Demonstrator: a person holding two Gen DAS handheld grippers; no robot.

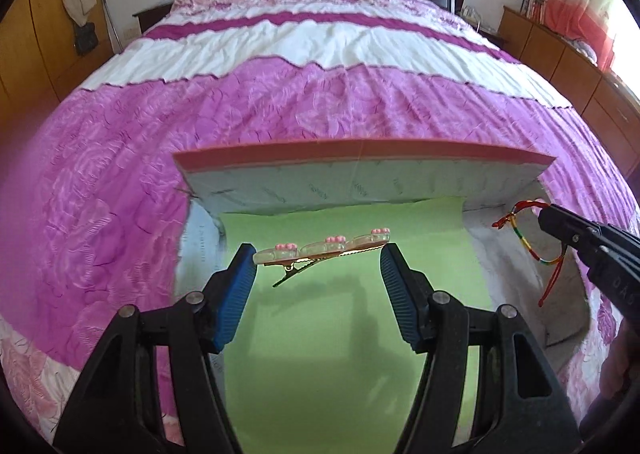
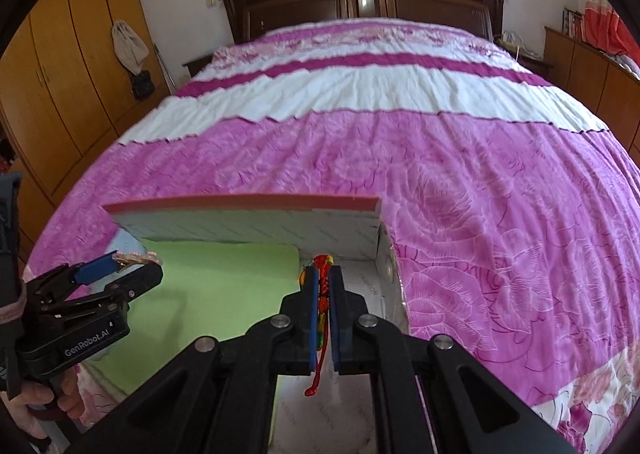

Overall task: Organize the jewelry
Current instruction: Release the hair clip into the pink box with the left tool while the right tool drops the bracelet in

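Note:
My left gripper (image 1: 318, 254) is shut on a clear hair clip (image 1: 320, 250) with pink beads, held end to end above the green liner (image 1: 320, 334) of an open box. It also shows in the right wrist view (image 2: 134, 260), where the clip (image 2: 136, 257) sits between its fingers. My right gripper (image 2: 323, 282) is shut on a red braided bracelet (image 2: 322, 286) with green and yellow bands; its cord hangs down below the fingers. In the left wrist view the bracelet (image 1: 532, 250) dangles from the right gripper (image 1: 550, 220) over the box's right side.
The box has a raised lid (image 1: 360, 170) with a pink edge and pale paper-lined walls (image 1: 520, 294). It rests on a bed with a pink and white quilt (image 1: 280, 102). A dark headboard (image 2: 360, 2) is behind; wooden wardrobes (image 2: 60, 86) stand left.

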